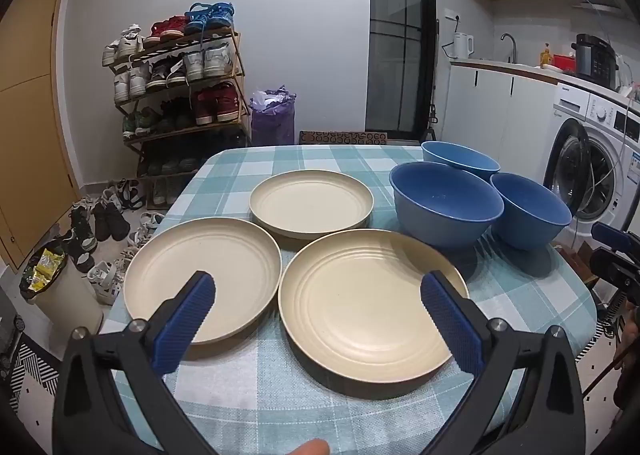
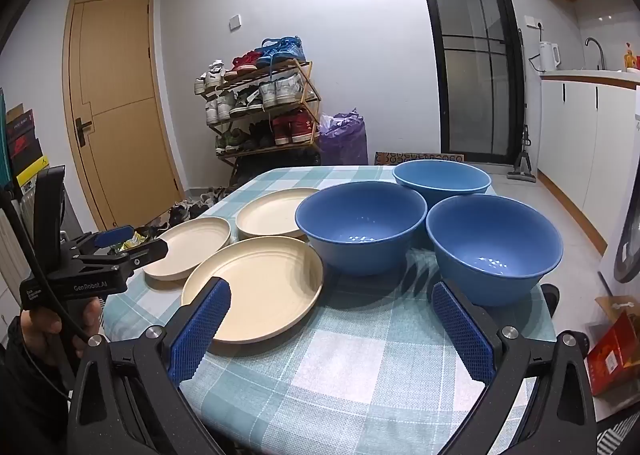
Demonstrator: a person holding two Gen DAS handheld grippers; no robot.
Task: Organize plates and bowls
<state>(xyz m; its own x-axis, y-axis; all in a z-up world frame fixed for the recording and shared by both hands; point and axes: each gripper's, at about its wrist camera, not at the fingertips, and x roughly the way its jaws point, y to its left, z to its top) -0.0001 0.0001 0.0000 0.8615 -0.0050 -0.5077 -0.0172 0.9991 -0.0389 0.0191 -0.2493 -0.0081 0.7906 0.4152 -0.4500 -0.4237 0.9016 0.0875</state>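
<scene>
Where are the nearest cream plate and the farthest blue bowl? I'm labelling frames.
Nearest cream plate (image 1: pixel 368 307), left wrist view, centre of its well.
Farthest blue bowl (image 2: pixel 440 177), right wrist view, inner wall.

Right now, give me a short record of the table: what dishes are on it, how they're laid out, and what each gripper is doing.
plates: three cream plates, lying apart, unstacked
bowls: three blue bowls, upright, clustered to the right of the plates
surface: table under a checked cloth
left gripper: jaws open, empty, above the near plates
right gripper: jaws open, empty, facing the bowls
stacking: not yet begun
</scene>
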